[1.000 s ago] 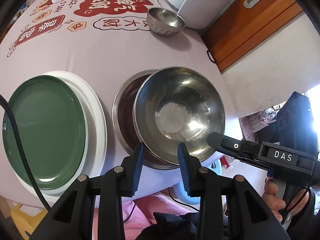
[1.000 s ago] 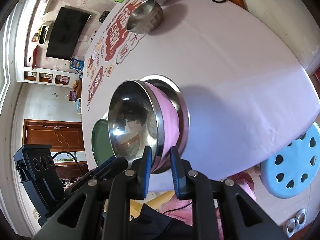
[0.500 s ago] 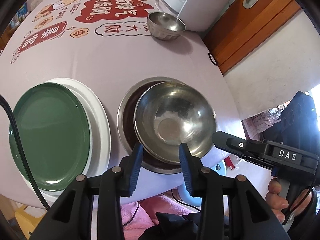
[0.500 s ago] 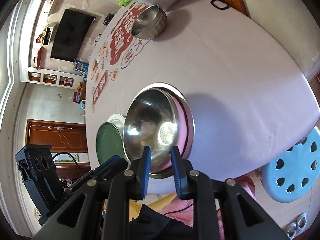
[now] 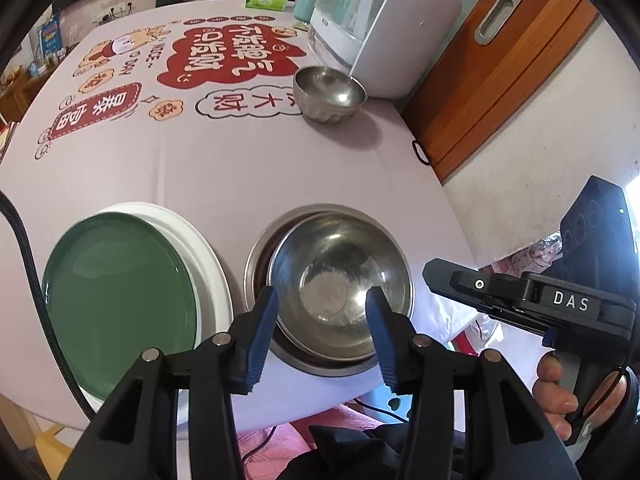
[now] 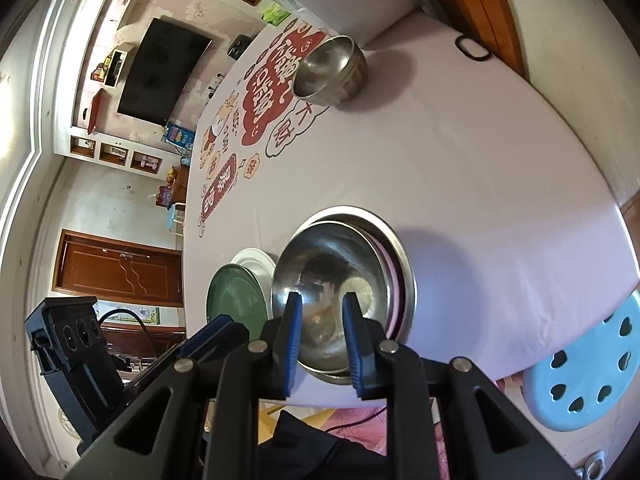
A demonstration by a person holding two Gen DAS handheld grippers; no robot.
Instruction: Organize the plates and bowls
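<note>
A steel bowl (image 5: 340,280) (image 6: 332,276) lies nested inside a wider steel bowl (image 5: 256,256) (image 6: 402,256) near the table's front edge. In the right wrist view a pink band shows between the two rims. My left gripper (image 5: 322,340) hovers above the bowls' near rim. Its jaws are opening and its pads press on nothing. My right gripper (image 6: 322,344) (image 5: 432,278) hangs just off the bowls' rim, its pads a narrow gap apart and empty. A green plate (image 5: 120,304) (image 6: 234,300) rests on a white plate (image 5: 202,248) (image 6: 256,258) beside the bowls.
A small steel bowl (image 5: 330,94) (image 6: 332,70) stands farther back on the pink printed tablecloth (image 5: 240,168), in front of a white appliance (image 5: 384,28). A wooden door (image 5: 500,80) borders the table's right side. A blue stool (image 6: 580,380) sits below the table edge.
The steel bowl, earlier tilted in my right gripper's pads, now lies flat inside the wider bowl. Both grippers have lifted away from it, and the left jaws have widened.
</note>
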